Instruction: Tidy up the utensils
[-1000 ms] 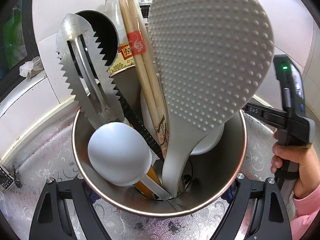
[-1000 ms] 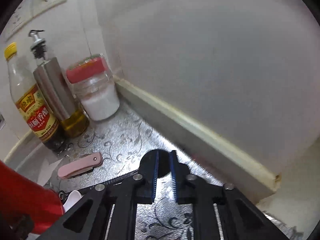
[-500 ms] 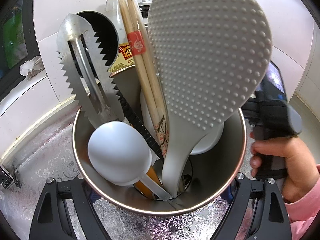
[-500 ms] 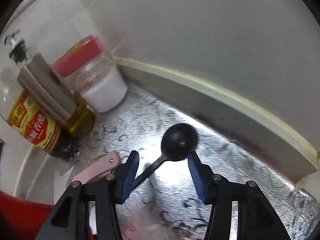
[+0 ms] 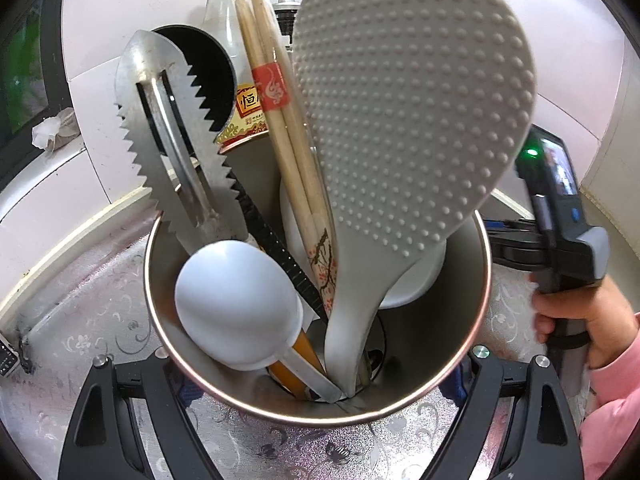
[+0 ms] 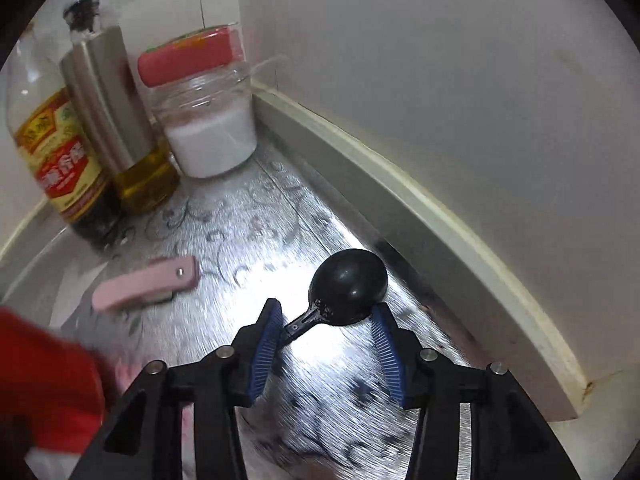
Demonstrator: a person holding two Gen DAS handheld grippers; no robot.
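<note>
Surface: a silvery counter (image 6: pixel 256 240) with a flowered pattern is running into a corner of pale walls, edged by a cream kerb (image 6: pixel 420 200).
Black spoon (image 6: pixel 344 288): it is lying flat on the counter near the kerb, bowl pointing toward the wall, thin handle running back toward the camera.
Right gripper (image 6: pixel 326 314): it is pointing down over the spoon with its jaws closing; the blue pads (image 6: pixel 264 344) are standing on either side of the neck and the bowl's edge, and they seem not yet to be pressing, though glare is making that hard to judge.
Utensil holder (image 5: pixel 472 320): this round metal cup is standing on the counter, seen from above in the left wrist view.
Left gripper (image 5: pixel 320 364): its black fingers are sitting on either side of the holder's wall, jaws clamped on it.
Inside the holder: a dimpled white rice paddle (image 5: pixel 412 112), wooden chopsticks (image 5: pixel 276 112), serrated metal tongs (image 5: pixel 172 132), a white spoon (image 5: pixel 240 300) and a black ridged handle (image 5: pixel 276 248) are leaning together.
Right hand (image 5: pixel 588 320): in a pink sleeve, it is gripping the right gripper's handle beside the holder.
Farther out: a pink folded knife (image 6: pixel 148 284) is lying left of the black spoon; a vinegar bottle (image 6: pixel 56 152), a steel-sleeved oil bottle (image 6: pixel 116 120) and a red-lidded jar (image 6: pixel 204 108) of white powder are standing in the corner.
</note>
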